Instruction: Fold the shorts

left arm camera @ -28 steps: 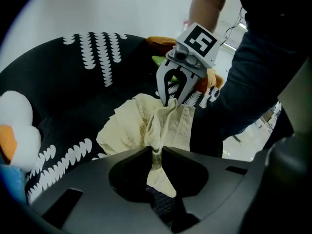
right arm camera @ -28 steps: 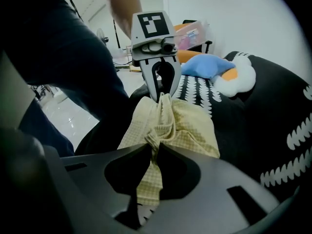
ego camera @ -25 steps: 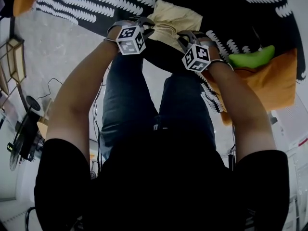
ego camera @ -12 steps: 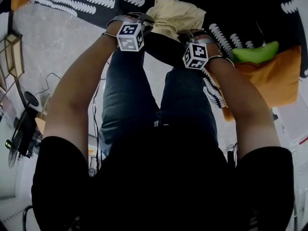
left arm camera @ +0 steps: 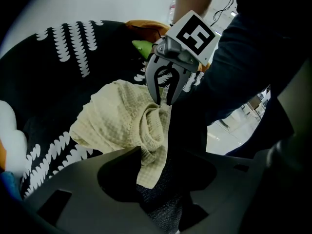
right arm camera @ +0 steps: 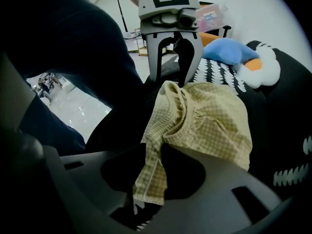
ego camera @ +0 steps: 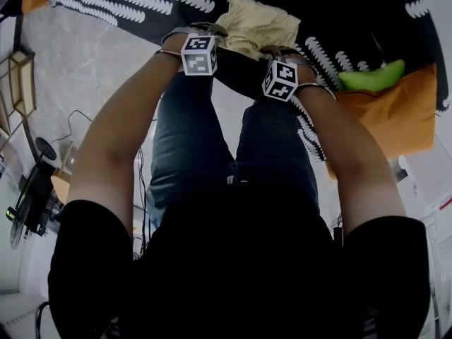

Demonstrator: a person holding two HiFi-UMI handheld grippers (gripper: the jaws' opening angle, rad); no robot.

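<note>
Shorts (ego camera: 256, 25), pale yellow and bunched, lie on a black cover with white leaf print (ego camera: 339, 6), just past the person's knees in the head view. Only the gripper views show the hold let go. The left gripper (left arm camera: 161, 179) and right gripper (right arm camera: 156, 179) have just been opening, jaws apart, with a fold of cloth hanging loose between each pair. The right gripper view gives the clearest sight of a blue soft toy (right arm camera: 226, 50).

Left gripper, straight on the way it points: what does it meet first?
The yellow shorts: a fold hangs between the jaws of the left gripper, which have just been opening. Behind it, seemingly the person's jeans; depth is unclear.
</note>
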